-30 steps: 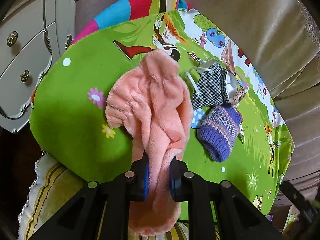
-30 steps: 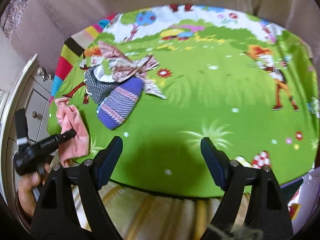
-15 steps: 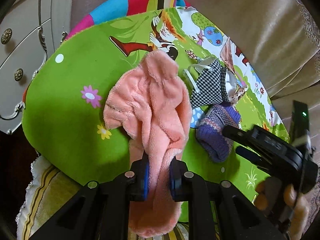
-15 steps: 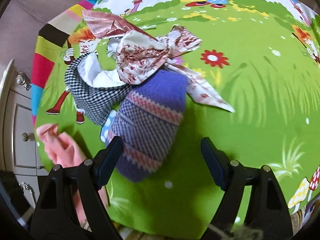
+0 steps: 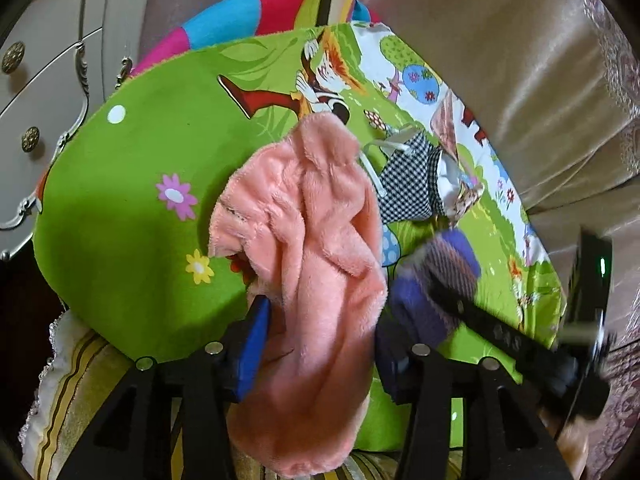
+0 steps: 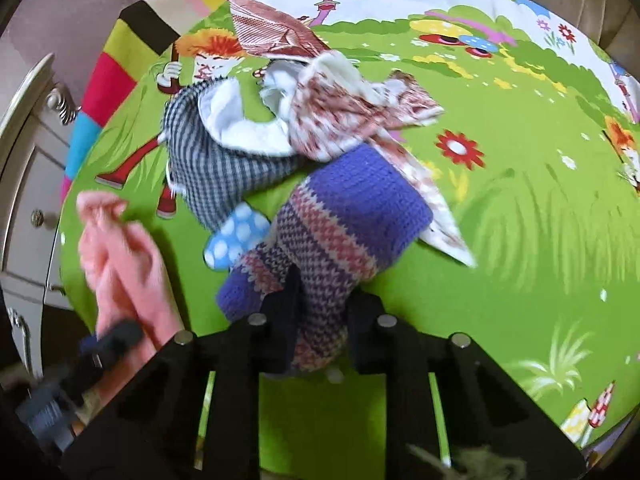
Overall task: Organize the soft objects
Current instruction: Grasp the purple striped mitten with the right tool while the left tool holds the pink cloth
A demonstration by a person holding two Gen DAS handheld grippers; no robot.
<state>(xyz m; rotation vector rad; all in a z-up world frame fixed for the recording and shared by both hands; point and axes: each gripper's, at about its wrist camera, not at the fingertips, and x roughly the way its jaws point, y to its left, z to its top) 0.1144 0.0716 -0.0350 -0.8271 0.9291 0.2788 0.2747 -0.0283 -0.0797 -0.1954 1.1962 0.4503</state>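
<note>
A pink plush cloth [image 5: 304,240] lies crumpled on the green cartoon blanket [image 5: 120,208]. Its near end sits between the jaws of my left gripper [image 5: 322,344], which are opening, and the pads no longer pinch it. To its right lies a purple knitted piece [image 6: 352,208] with pink and white bands. My right gripper [image 6: 324,320] is closing on its near end and squeezes the knit between the fingers. In the left wrist view the right gripper [image 5: 500,336] shows blurred over the knitted piece [image 5: 440,280]. The pink cloth [image 6: 120,256] shows at the left of the right wrist view.
A black-and-white checked cloth [image 6: 224,172] and a red-and-white patterned cloth [image 6: 340,116] lie bunched just beyond the knitted piece. A white dresser [image 5: 40,80] stands to the left. Beige upholstery [image 5: 500,60] rises behind the blanket, and a striped cushion [image 5: 72,400] lies under its near edge.
The left jaws were shut on the pink cloth and have now spread apart. The right gripper came down and leftward to the purple knitted piece and closed its wide jaws on it.
</note>
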